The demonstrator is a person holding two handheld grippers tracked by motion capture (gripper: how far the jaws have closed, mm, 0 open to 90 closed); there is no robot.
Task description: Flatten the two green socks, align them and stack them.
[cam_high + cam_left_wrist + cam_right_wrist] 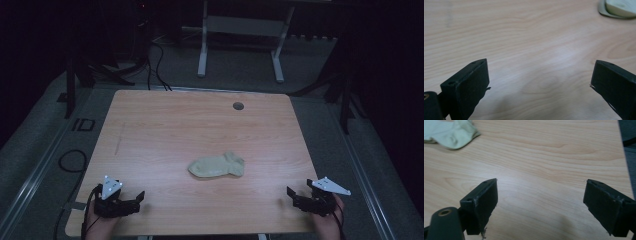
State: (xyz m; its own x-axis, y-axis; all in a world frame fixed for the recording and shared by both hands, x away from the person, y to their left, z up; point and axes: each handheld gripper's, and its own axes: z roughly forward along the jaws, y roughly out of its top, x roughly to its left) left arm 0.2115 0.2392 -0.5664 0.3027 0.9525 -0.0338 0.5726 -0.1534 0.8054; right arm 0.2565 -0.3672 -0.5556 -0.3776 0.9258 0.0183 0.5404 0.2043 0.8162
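Left black two-jaw gripper (134, 199) sits at the near left corner of the pale rectangular wood-grain table (165, 125), jaws spread wide, nothing between them. Right black two-jaw gripper (295, 196) at the near right corner, jaws also wide, empty. Table surface smooth laminate, rounded corners, small dark round hole (238, 106) near its far edge. Soft crumpled pale yellow-green fabric sock (217, 165) lies flat around table centre, well apart from both grippers.

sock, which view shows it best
The high view: the whole pale sock lies flat mid-table, both ends visible. The left gripper view catches just an edge of it at the top right corner; the right gripper view shows one crumpled end at the top left.
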